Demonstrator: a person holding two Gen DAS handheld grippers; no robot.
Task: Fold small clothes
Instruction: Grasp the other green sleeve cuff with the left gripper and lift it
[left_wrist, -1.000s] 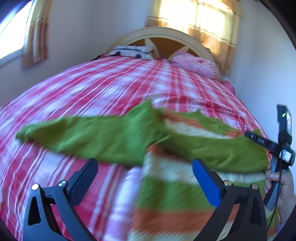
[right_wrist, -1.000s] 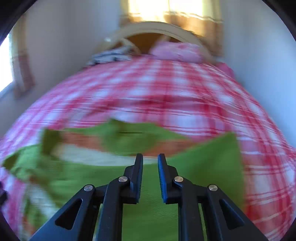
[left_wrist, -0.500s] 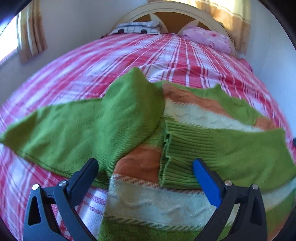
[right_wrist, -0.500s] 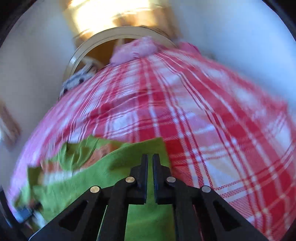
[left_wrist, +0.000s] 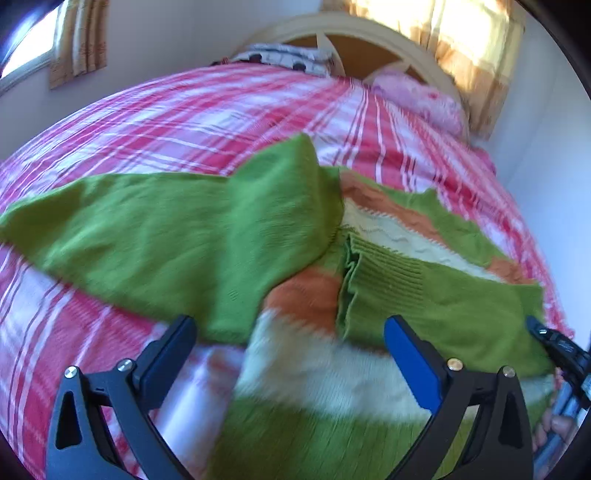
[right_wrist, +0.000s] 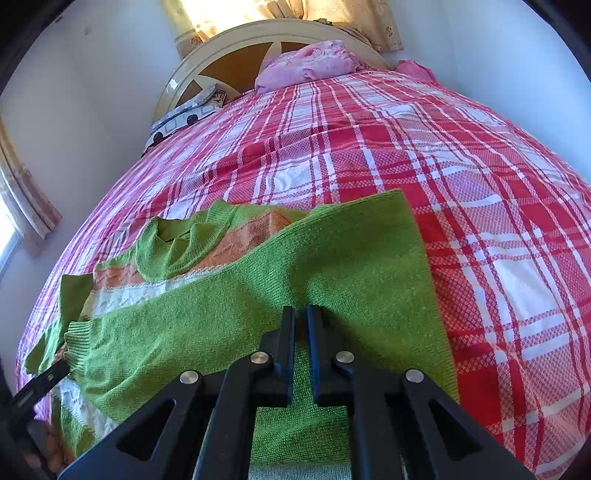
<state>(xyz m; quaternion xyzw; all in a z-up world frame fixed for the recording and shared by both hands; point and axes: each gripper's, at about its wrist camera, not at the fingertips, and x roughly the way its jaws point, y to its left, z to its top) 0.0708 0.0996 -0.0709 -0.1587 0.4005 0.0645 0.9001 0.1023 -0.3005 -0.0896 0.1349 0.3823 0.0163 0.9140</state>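
A green sweater (left_wrist: 177, 236) with orange and white stripes lies spread on the red plaid bed cover (left_wrist: 207, 122). Its left sleeve stretches out to the left; the right sleeve (left_wrist: 443, 295) lies folded across the chest, ribbed cuff at the middle. My left gripper (left_wrist: 290, 325) hangs open just above the sweater's body, nothing between its fingers. My right gripper (right_wrist: 301, 312) is shut, pinching the green knit of the sweater (right_wrist: 332, 258) at the shoulder side, where the fabric ridges up. In the left wrist view the right gripper (left_wrist: 546, 336) shows at the sweater's right edge.
At the bed's head stand a cream headboard (right_wrist: 236, 55), a pink pillow (right_wrist: 310, 64) and a patterned pillow (right_wrist: 184, 114). A white wall runs close along the bed's right side. A person's fingers (left_wrist: 557, 424) hold the right gripper's handle. Bare plaid cover (right_wrist: 498, 221) lies right of the sweater.
The left gripper has sunk closer to the sweater and stayed open. The right gripper's jaws came together from a small gap, and it rolled and shifted along the sweater's right side.
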